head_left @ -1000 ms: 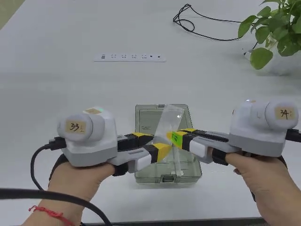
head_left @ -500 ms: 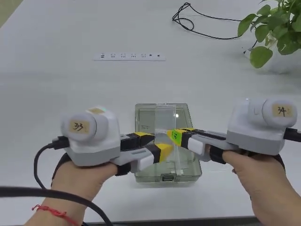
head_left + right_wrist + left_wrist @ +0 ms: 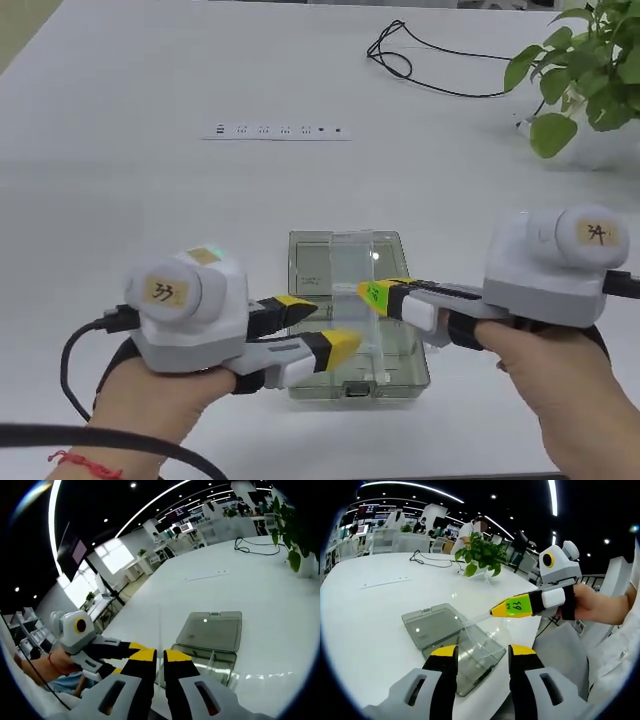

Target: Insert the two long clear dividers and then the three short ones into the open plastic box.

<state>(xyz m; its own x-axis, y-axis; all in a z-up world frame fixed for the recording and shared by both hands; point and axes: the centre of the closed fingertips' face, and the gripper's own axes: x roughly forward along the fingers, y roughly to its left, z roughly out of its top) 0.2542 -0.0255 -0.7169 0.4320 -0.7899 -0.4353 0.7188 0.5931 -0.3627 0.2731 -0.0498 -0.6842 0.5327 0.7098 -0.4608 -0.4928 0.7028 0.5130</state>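
The left tongs (image 3: 328, 322) gape empty at the near left of the open plastic box (image 3: 400, 383) on the worktop (image 3: 150, 200), over which a clear divider (image 3: 350, 265) stands upright, probably light, stiff and slippery, clamped by its right edge in the right tongs (image 3: 372, 291).

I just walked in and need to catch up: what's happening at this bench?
A person works with a gripper in each hand. The right gripper is shut on a clear divider, holding it upright over the open plastic box. The left gripper hovers beside it with its jaws open, gripping nothing. I cannot tell whether any divider is already seated.
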